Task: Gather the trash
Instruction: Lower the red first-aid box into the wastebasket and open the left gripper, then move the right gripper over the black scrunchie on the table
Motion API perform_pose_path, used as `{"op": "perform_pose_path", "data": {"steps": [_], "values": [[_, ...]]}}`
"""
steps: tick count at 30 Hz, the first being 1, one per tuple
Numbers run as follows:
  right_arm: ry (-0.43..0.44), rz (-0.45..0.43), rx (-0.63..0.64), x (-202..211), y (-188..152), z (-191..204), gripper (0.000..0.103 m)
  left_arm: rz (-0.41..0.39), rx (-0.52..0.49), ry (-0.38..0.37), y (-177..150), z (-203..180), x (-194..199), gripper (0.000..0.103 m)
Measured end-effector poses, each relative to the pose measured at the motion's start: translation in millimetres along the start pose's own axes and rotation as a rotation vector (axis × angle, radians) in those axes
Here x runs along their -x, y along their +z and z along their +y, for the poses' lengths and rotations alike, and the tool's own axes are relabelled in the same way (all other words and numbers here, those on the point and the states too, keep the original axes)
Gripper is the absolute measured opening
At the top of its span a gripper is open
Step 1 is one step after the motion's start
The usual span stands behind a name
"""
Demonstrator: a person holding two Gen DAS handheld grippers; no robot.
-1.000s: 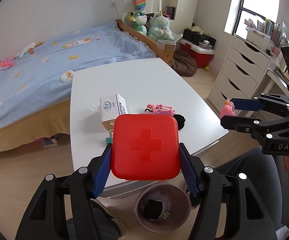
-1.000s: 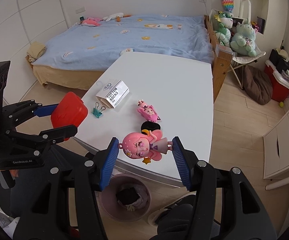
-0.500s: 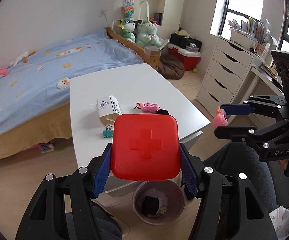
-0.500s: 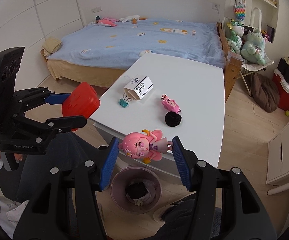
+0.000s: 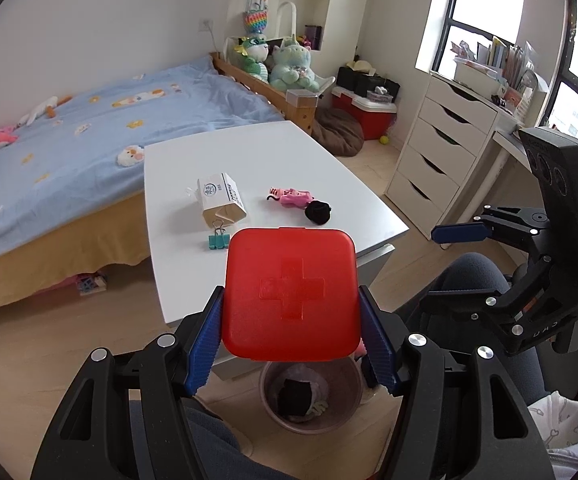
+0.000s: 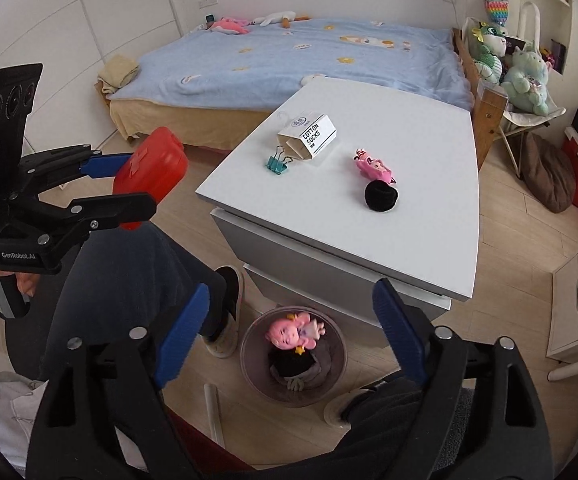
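Observation:
My left gripper (image 5: 290,320) is shut on a red square box (image 5: 291,292) with a raised cross on its lid, held above the floor in front of the table. My right gripper (image 6: 291,300) hangs over the round bin (image 6: 249,344), its jaws opening with nothing between the pads. The pink-haired doll (image 6: 291,332) lies in the bin, below the jaws, on dark cloth. In the left wrist view the bin (image 5: 267,380) shows under the red box, and the right gripper (image 5: 449,268) is at the right. From the right wrist view the red box (image 6: 157,160) is at the left.
The white table (image 6: 409,160) carries a cotton-socks carton (image 6: 309,136), a teal binder clip (image 6: 277,164), a small pink figure (image 6: 373,166) and a black round thing (image 6: 381,196). A person's legs and slipper (image 6: 225,320) are beside the bin. A bed stands behind, white drawers (image 5: 437,152) to the right.
The right gripper opened and let go of the pink doll, which now lies in the bin. Both grippers drew back from the table; the left still holds the red box.

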State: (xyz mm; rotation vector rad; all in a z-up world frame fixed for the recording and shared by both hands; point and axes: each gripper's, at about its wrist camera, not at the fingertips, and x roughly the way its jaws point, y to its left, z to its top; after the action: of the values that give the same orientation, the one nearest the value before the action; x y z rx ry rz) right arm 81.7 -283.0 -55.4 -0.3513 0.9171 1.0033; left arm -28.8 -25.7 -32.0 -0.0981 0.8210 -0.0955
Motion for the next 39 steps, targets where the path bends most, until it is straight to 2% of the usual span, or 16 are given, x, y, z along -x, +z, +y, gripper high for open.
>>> {"op": "perform_pose_path", "data": {"steps": [11,32,33,34,39], "values": [[-0.038,-0.013,-0.042,5,0,-9,0.096,0.011,-0.03,-0.033,-4,-10,-3,0.062],[-0.091,-0.085,-0.144,30,-5,-43,0.097,0.052,-0.095,-0.073,-3,-36,-14,0.063],[-0.091,-0.086,-0.147,30,-5,-43,0.097,0.052,-0.094,-0.077,-2,-37,-15,0.071],[-0.092,-0.087,-0.148,30,-5,-43,0.097,0.044,-0.091,-0.08,-2,-37,-14,0.087],[-0.091,-0.087,-0.147,30,-5,-43,0.097,0.046,-0.069,-0.07,-1,-35,-18,0.095]]}}
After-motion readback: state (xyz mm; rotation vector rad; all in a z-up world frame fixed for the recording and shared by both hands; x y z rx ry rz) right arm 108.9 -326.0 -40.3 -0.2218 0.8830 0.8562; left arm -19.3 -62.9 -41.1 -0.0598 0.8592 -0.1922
